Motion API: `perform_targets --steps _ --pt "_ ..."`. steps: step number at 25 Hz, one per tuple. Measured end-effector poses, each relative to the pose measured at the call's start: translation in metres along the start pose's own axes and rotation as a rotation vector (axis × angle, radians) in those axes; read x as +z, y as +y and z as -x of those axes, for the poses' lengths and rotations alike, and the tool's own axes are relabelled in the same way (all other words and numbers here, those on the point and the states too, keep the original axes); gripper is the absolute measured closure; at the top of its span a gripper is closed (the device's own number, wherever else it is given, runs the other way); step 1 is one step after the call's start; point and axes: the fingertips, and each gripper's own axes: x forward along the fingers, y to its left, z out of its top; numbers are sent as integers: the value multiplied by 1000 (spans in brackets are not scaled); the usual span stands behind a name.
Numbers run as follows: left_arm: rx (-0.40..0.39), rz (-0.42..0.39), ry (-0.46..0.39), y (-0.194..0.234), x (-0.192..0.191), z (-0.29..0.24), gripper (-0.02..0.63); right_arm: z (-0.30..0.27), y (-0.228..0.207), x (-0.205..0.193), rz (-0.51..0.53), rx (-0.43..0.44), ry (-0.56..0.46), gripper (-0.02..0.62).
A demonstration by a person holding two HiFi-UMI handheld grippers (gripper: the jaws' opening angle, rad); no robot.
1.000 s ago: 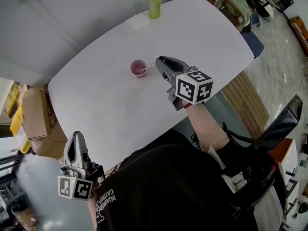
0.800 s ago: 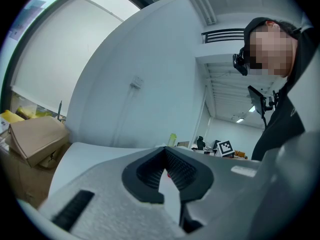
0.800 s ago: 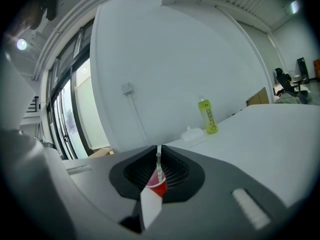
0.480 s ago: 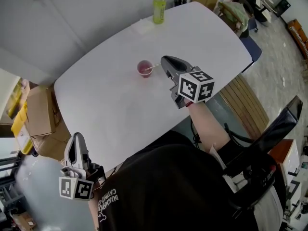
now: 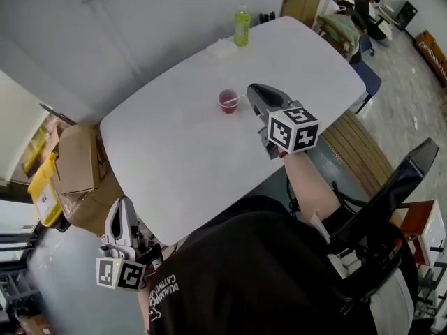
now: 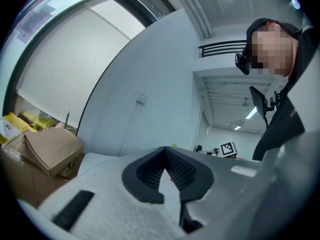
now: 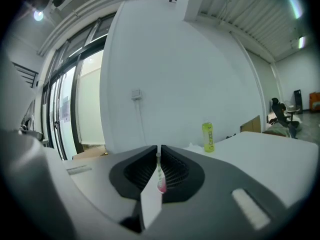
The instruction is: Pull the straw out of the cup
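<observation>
A small pink cup (image 5: 228,101) stands on the white table (image 5: 174,145), with a straw (image 5: 238,99) leaning out of it to the right. My right gripper (image 5: 251,89) hovers over the table just right of the cup, its tips at the straw's upper end. In the right gripper view the straw (image 7: 158,166) runs up between the nearly closed jaws of the right gripper (image 7: 158,148), which is shut on its top, and a sliver of the cup (image 7: 161,185) shows below. My left gripper (image 5: 124,204) hangs off the table's near left corner, shut and empty (image 6: 164,152).
A green bottle (image 5: 242,16) (image 7: 207,136) and a white napkin (image 5: 218,45) sit at the table's far edge. Cardboard boxes (image 5: 77,166) (image 6: 50,149) lie on the floor at the left. A chair (image 5: 391,187) stands to the right.
The head camera has swung, so the table sits further right in the view. Cup, straw and right gripper keep the same places relative to one another. The left gripper stays low.
</observation>
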Motion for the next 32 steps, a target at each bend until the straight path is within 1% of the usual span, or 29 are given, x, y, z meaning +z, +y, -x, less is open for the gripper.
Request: perform_targets --steps 5,10,12,17,21,24,27,29,32 --pt "-4 -2 -30 15 12 35 603 20 27 12 70 -50 -32 563" --pt "-27 2 -46 22 19 62 603 49 58 31 75 -57 -81 565" --pt "-43 -1 -49 23 22 69 603 60 73 38 58 -42 -110 565" --pt "-91 2 -45 22 22 81 603 89 107 51 -25 9 -186 565" --pt "-133 5 -40 17 20 98 603 115 136 51 -87 40 -218 565" --pt "-156 11 -33 18 21 113 603 132 159 50 -96 48 -227 565" --pt "-182 12 -21 20 17 132 603 148 184 43 -97 45 -234 565" --pt "-199 8 -7 22 10 152 603 163 203 30 -103 41 -238 565" --pt "-211 1 23 26 3 172 603 179 225 15 -132 50 -238 565"
